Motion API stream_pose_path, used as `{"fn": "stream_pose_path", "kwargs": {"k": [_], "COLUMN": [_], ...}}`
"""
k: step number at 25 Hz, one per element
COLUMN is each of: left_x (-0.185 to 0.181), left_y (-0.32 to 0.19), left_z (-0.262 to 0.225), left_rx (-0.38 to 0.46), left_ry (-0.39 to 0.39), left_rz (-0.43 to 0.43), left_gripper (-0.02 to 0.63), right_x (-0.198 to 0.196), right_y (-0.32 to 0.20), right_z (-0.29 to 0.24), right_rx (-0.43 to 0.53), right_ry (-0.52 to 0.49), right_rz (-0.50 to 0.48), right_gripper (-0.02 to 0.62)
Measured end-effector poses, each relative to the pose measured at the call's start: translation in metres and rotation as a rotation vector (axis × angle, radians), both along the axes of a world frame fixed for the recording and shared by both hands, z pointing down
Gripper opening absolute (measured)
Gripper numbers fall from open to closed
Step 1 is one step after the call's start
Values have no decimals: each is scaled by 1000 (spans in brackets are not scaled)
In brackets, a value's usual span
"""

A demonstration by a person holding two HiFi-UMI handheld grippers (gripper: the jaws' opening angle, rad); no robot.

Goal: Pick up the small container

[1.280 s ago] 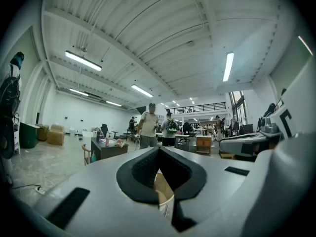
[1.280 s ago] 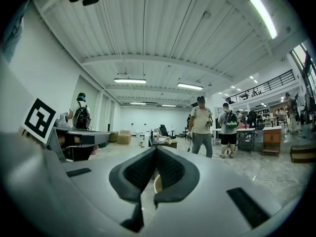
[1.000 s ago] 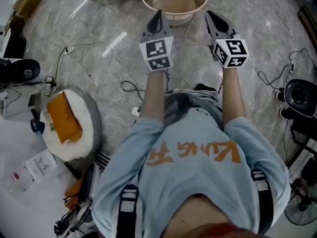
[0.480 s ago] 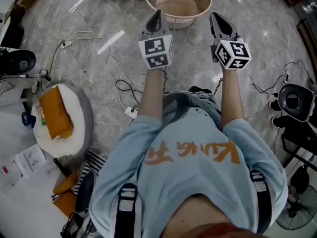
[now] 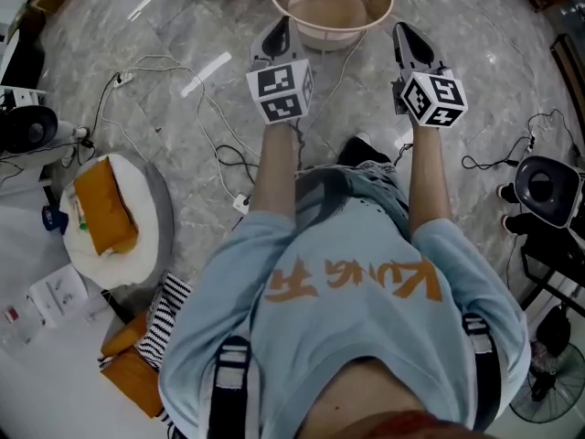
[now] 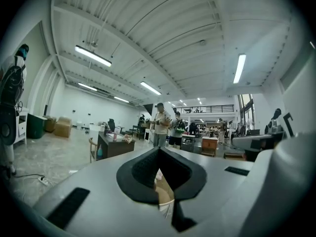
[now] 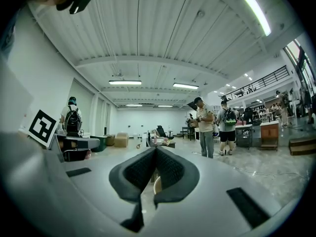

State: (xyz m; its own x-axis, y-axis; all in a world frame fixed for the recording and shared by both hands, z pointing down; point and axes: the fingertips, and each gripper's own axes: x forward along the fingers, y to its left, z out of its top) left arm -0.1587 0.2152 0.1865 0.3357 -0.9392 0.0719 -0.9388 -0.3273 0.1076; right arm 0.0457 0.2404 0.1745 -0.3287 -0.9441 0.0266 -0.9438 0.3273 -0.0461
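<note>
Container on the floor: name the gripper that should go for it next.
Left, probably. The left gripper overlaps the rim of the container; the right gripper sits just outside it. Both jaws are shut.

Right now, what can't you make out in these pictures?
- Small container: not identifiable in any view.
- Bowl: in the head view the top edge cuts off its far rim, and its contents are unclear.
- Bowl in the gripper views: only slivers show behind the shut left gripper and right gripper.
- Distant people: too small for detail.
</note>
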Motion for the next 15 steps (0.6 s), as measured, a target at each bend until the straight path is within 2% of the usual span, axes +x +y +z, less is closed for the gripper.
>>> {"fn": "stream_pose_path", "kwargs": {"k": [5, 15], "left_x": [-4, 4], "left_y": [-6, -43], "left_z": [9, 13], "left_rx": [-14, -6], "left_ry": [-2, -10], "left_rz": [-16, -18], "left_gripper": [23, 23], "right_x": [16, 12], "right_y": [-8, -58], "right_z": [12, 8], "right_rx": [-20, -3], "right_ry": [-25, -38], "right_rz": [30, -10], "right_gripper": [11, 11]}}
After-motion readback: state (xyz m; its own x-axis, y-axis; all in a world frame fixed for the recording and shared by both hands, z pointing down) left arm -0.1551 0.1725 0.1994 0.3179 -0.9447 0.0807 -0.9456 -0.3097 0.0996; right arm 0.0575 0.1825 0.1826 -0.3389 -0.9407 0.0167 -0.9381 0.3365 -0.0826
